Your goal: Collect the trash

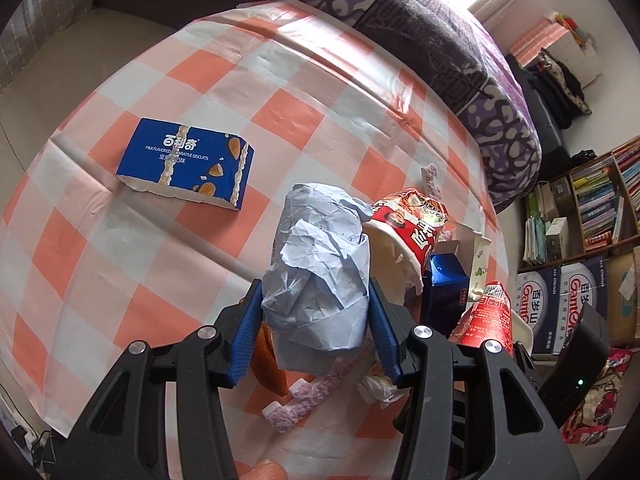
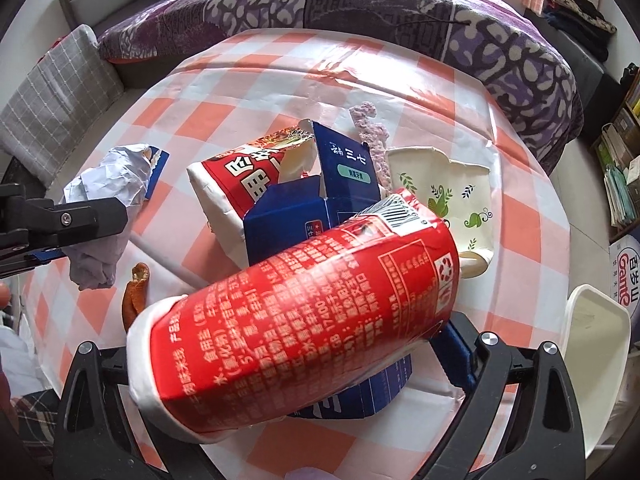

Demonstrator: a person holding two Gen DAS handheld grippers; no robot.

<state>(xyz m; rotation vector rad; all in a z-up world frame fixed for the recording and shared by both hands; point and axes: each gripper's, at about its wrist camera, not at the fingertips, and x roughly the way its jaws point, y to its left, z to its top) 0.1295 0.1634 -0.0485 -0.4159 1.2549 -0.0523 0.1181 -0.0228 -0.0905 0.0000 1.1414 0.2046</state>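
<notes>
My left gripper (image 1: pixel 316 328) is shut on a crumpled pale-blue paper wad (image 1: pixel 320 280), held above the checked table; the wad also shows in the right wrist view (image 2: pixel 108 196). My right gripper (image 2: pixel 296 360) is shut on a red noodle cup (image 2: pixel 296 312), lying sideways between the fingers. Past it lies a trash pile: a second red noodle cup (image 2: pixel 236 184), a dark blue carton (image 2: pixel 300 216), a white leaf-print paper cup (image 2: pixel 452 196). A blue biscuit box (image 1: pixel 188 162) lies alone at the left. An orange peel (image 2: pixel 134 296) lies near the pile.
The table has an orange-and-white checked cloth (image 1: pixel 280 100). A purple patterned bed (image 2: pixel 360 12) runs behind it. A white bin rim (image 2: pixel 592 340) stands at the right. Purple fuzzy strips (image 1: pixel 304 400) lie under the left gripper. Bookshelves (image 1: pixel 592 208) and boxes stand at the far right.
</notes>
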